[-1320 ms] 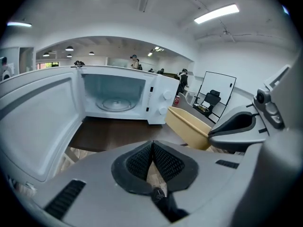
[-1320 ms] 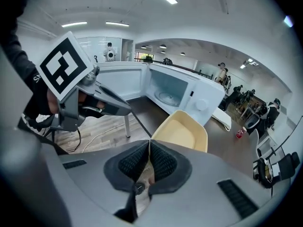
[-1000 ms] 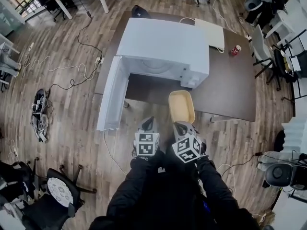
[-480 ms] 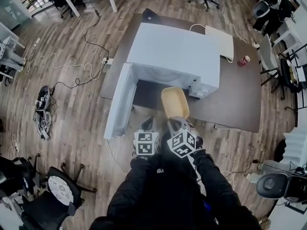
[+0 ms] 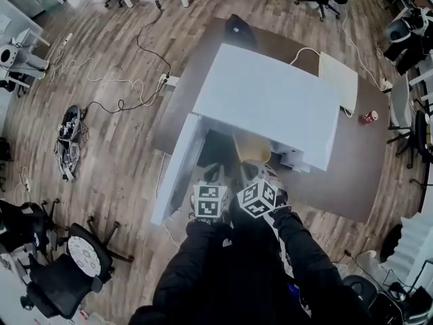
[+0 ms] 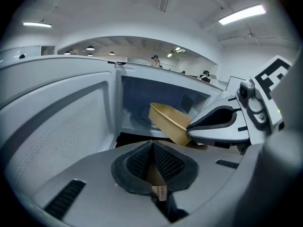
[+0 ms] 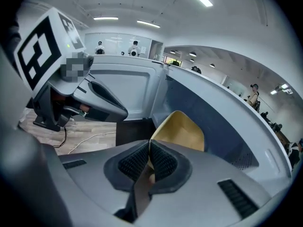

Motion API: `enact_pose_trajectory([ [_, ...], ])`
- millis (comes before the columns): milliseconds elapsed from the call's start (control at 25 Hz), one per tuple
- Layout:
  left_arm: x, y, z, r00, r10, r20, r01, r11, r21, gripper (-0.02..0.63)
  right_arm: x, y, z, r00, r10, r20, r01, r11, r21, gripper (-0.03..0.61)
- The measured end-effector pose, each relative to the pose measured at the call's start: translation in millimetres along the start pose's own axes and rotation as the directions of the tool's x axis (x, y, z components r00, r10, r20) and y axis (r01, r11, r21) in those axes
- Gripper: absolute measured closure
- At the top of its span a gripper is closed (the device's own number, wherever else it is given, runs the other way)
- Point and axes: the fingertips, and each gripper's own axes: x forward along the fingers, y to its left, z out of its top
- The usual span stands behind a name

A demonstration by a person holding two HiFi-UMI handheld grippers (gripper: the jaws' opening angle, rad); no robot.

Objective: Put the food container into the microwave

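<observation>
Jaws of the left gripper [image 6: 152,148] are pressed together with nothing between them, and it hangs idle just in front of the microwave [image 5: 270,100], close beside the door [image 5: 177,168], which stands swung wide open on that side. To its right, the right gripper [image 7: 149,157] has its jaws pinched on the near rim of the tan food container [image 7: 182,129], carrying it alone. A second ago this container was held out over the dark table [image 5: 352,175], fully clear of the oven's front; half a second ago it had come up to the opening. Now, in the head view, its far half is hidden under the microwave's top edge, so it has crossed into the mouth of the cavity. The left gripper view shows it tilted inside the opening, raised off the cavity floor and not yet resting on anything. In all likelihood the insertion is under way and most of the carrying is done; what remains is to push it in deeper, level it, lower it to the floor and let go. The red can [image 5: 369,117] at the table's far right plays no part.
</observation>
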Motion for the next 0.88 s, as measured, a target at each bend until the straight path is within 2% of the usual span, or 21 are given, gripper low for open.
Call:
enact_pose_trajectory([
  [120, 14, 7, 10, 1.0, 0.001, -0.014, -0.001, 1.0, -0.013, 0.581, 21, -20, 5, 1.0, -0.009, -0.008, 0.009, 1.0, -0.007, 0.548],
  [440, 38, 23, 7, 0.998, 0.022, -0.065, -0.025, 0.999, -0.048, 0.581, 63, -56, 4, 0.998, -0.041, -0.039, 0.039, 0.998, -0.041, 0.548],
  [680, 45, 34, 5, 0.996, 0.036, -0.081, -0.041, 0.997, -0.071, 0.581, 79, -64, 6, 0.998, -0.048, -0.049, 0.042, 0.994, -0.103, 0.548],
  [880, 46, 38, 1, 0.995, 0.044, -0.092, -0.052, 0.996, -0.078, 0.581, 88, -69, 6, 0.997, -0.061, -0.047, 0.056, 0.992, -0.113, 0.548],
])
